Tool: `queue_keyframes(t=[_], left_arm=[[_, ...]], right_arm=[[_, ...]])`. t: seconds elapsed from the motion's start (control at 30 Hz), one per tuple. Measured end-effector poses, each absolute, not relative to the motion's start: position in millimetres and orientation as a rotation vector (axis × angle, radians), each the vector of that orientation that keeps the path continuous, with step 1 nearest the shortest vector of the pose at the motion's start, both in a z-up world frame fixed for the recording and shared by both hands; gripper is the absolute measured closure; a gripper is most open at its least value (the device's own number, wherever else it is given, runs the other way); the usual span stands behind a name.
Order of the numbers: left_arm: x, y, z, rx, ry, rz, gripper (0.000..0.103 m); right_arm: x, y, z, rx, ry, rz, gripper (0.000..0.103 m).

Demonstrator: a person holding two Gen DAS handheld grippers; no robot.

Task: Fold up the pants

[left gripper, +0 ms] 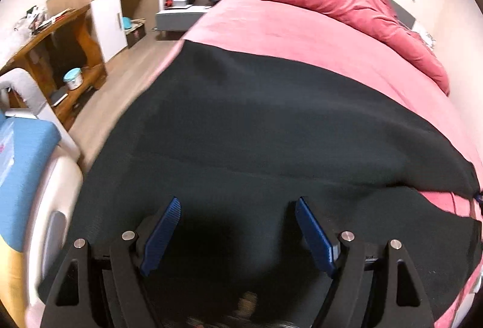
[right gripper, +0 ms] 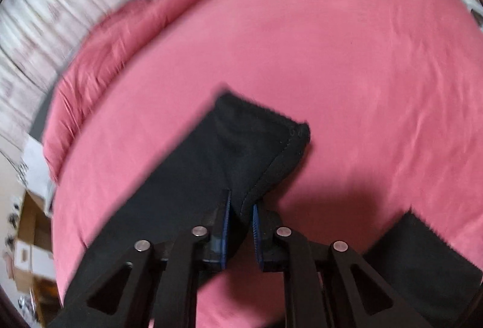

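Black pants (left gripper: pixel 271 122) lie spread across a pink bed (left gripper: pixel 286 29). My left gripper (left gripper: pixel 238 204) hovers low over the pants near the bed's front edge, jaws wide open and empty. In the right wrist view, my right gripper (right gripper: pixel 241 207) is shut on a fold of one pant leg (right gripper: pixel 241 141) and holds its hem end raised off the pink sheet (right gripper: pixel 377 71). The other leg's hem (right gripper: pixel 422 252) lies at the lower right.
A pink duvet roll (left gripper: pixel 356 5) lies along the far side of the bed. A wooden desk (left gripper: pixel 60 56), a white cupboard (left gripper: pixel 105 14) and a nightstand (left gripper: pixel 187 2) stand to the left. A blue and white crib (left gripper: pixel 27 165) is close by on the left.
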State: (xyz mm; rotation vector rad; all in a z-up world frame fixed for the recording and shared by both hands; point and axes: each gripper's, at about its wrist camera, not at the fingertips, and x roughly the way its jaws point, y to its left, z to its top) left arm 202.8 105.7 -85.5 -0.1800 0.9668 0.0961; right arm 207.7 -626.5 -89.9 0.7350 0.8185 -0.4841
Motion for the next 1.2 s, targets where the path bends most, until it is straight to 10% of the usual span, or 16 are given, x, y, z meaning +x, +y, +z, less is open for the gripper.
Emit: queue_keyframes(t=[0.4, 1.0, 1.2], left_arm=[[301, 172, -65, -0.254, 0.990, 0.129, 0.023], [437, 228, -100, -0.265, 1.044, 0.207, 0.032], [444, 208, -113, -0.269, 1.088, 0.127, 0.062]], right_arm=[[189, -535, -27, 0.258, 0.763, -0.448, 0.032], [189, -440, -91, 0.189, 0.736, -0.266, 0.023], [195, -444, -94, 0.212, 0.756, -0.251, 0.021]])
